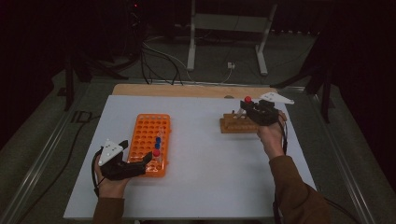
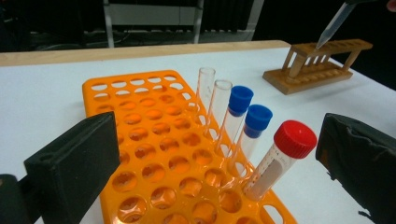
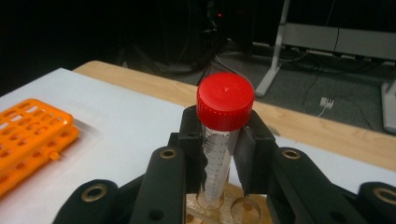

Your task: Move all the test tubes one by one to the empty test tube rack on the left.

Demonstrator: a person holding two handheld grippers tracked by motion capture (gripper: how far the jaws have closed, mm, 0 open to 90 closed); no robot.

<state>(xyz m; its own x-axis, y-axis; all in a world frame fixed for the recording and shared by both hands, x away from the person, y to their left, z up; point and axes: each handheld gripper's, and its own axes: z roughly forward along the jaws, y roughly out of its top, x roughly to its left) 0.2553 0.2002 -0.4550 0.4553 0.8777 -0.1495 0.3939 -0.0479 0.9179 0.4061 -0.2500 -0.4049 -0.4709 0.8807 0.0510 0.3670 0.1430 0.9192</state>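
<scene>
2 claws at work: my right claw (image 3: 219,154) clamps a red-capped tube (image 3: 223,133) over the wooden rack (image 1: 237,124); my left claw (image 1: 133,163), jaws apart, rests at the orange rack (image 2: 154,154). Tilted, the tip may snag a hole's rim.

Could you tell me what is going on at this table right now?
A person is working with test tubes and two hand-held grippers. The right gripper is shut on a red-capped tube, holding it upright with its tip at a hole of the wooden rack. The left gripper sits open at the near end of the orange rack, which holds another red-capped tube, two blue-capped tubes and two uncapped ones.
</scene>
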